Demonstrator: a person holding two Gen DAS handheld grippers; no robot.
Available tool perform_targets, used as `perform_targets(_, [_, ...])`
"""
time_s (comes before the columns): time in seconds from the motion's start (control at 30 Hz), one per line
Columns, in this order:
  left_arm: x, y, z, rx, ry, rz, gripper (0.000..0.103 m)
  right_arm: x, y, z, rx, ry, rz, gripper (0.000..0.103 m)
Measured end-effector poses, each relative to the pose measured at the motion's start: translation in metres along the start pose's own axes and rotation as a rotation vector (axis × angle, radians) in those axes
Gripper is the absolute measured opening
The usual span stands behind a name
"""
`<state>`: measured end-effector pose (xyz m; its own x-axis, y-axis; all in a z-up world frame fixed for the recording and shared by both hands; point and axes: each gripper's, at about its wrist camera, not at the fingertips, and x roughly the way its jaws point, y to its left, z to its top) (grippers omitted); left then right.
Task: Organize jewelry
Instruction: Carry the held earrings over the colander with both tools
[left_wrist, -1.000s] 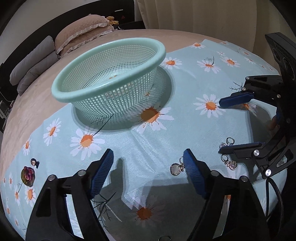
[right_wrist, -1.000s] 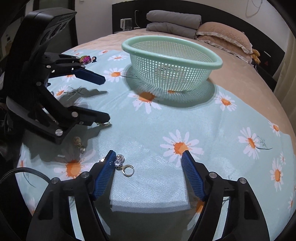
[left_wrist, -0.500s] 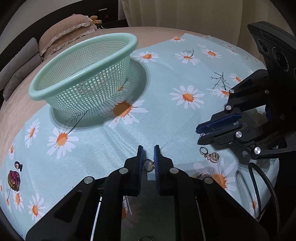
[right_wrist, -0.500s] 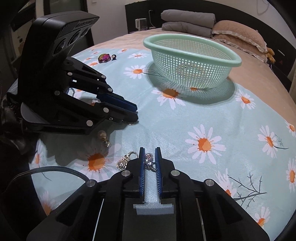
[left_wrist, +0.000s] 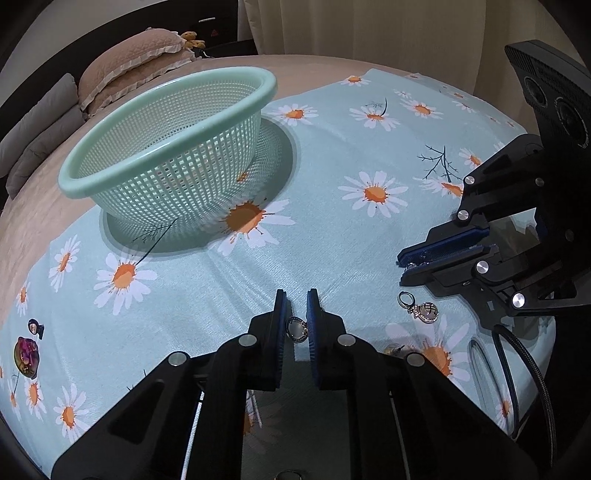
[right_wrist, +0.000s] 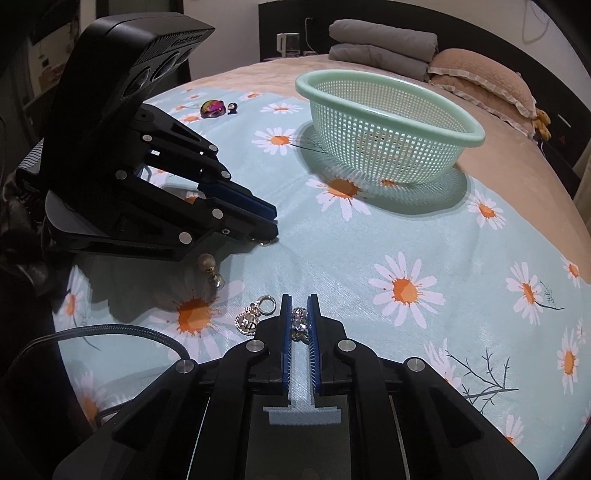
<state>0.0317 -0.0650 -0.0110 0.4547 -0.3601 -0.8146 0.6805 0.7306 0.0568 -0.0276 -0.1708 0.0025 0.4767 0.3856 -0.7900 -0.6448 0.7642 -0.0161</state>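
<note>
My left gripper (left_wrist: 296, 301) is shut on a round silver pendant (left_wrist: 296, 328), just above the daisy cloth. My right gripper (right_wrist: 298, 302) is shut on a crystal earring (right_wrist: 299, 318). Each gripper shows in the other's view, the right one (left_wrist: 402, 267) and the left one (right_wrist: 273, 225). A silver charm with a ring (left_wrist: 421, 308) lies on the cloth between them and also shows in the right wrist view (right_wrist: 253, 316). A pearl earring (right_wrist: 208, 267) lies below the left gripper. The mint-green mesh basket (left_wrist: 166, 147) stands farther back, also in the right wrist view (right_wrist: 388, 122).
An iridescent purple brooch (left_wrist: 26, 356) and a small dark stud (left_wrist: 35, 326) lie at the cloth's far left edge, also visible in the right wrist view (right_wrist: 212, 108). Pillows (left_wrist: 129, 70) lie behind the basket. A black cable (right_wrist: 110, 332) loops at the cloth's near edge.
Both grippers went from wide open to shut, the left on the round pendant and the right on the crystal earring. Since half a second ago they have lifted slightly.
</note>
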Motion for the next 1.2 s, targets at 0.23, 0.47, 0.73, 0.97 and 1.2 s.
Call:
perform_targets(0.23, [-0.004, 0.005, 0.001, -0.013, -0.001, -0.014, 0.008, -0.014, -0.010, 0.002, 0.011, -0.021, -0.055, 0.008])
perform_targets(0.47, [-0.021, 0.018, 0.006, -0.036, -0.029, 0.017, 0.005, -0.035, -0.021, 0.012, 0.012, -0.063, -0.119, 0.008])
perform_targets(0.73, [-0.028, 0.015, 0.008, -0.019, -0.037, 0.011, 0.005, -0.051, -0.024, 0.023, -0.013, -0.101, -0.154, 0.008])
perform_targets(0.97, [-0.014, 0.011, 0.003, -0.011, -0.001, -0.023, 0.024, -0.051, -0.023, 0.023, -0.016, -0.102, -0.169, 0.008])
perform_targets(1.2, [-0.002, 0.011, 0.000, -0.015, 0.029, -0.070, 0.014, -0.053, -0.026, 0.025, -0.021, -0.103, -0.181, 0.008])
